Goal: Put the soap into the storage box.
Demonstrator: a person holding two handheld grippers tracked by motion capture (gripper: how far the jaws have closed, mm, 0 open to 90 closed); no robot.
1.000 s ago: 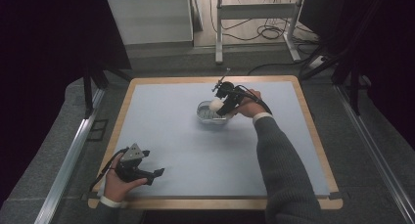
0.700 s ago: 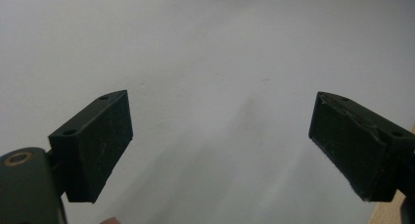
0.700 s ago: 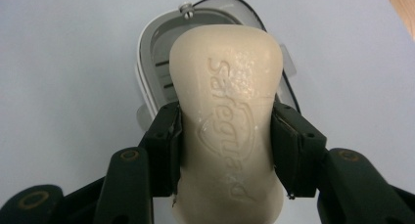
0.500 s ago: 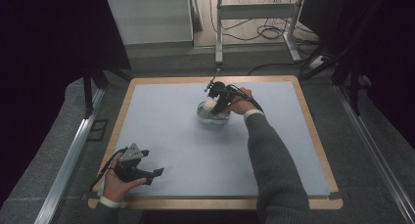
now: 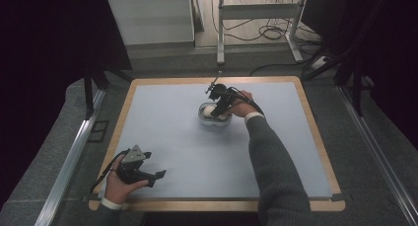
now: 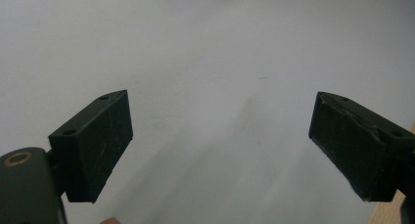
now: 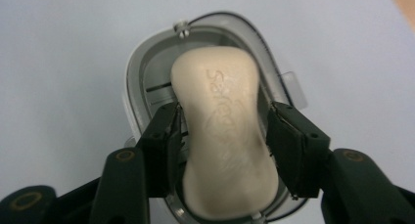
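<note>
A cream soap bar (image 7: 215, 72) with embossed lettering sits lengthwise in an oval clear-and-white soap dish (image 7: 139, 72). My right gripper (image 7: 224, 121) is shut on the bar's narrow waist, one black jaw pressing each side. From above, the right gripper (image 5: 219, 102) points down into the soap dish (image 5: 213, 122) at the middle back of the mat, with the soap bar (image 5: 210, 110) pale inside it. My left gripper (image 5: 156, 175) rests near the front left corner. In its own view the left gripper (image 6: 220, 131) stands open over bare mat.
A pale blue-grey mat (image 5: 197, 157) covers the table inside a wooden border (image 5: 217, 205). Metal rails (image 5: 69, 157) run along both sides. A table frame and cables (image 5: 266, 33) lie on the floor beyond the far edge.
My right gripper has shifted a little left and lowered over the dish with the soap bar. The left gripper has stayed where it was.
</note>
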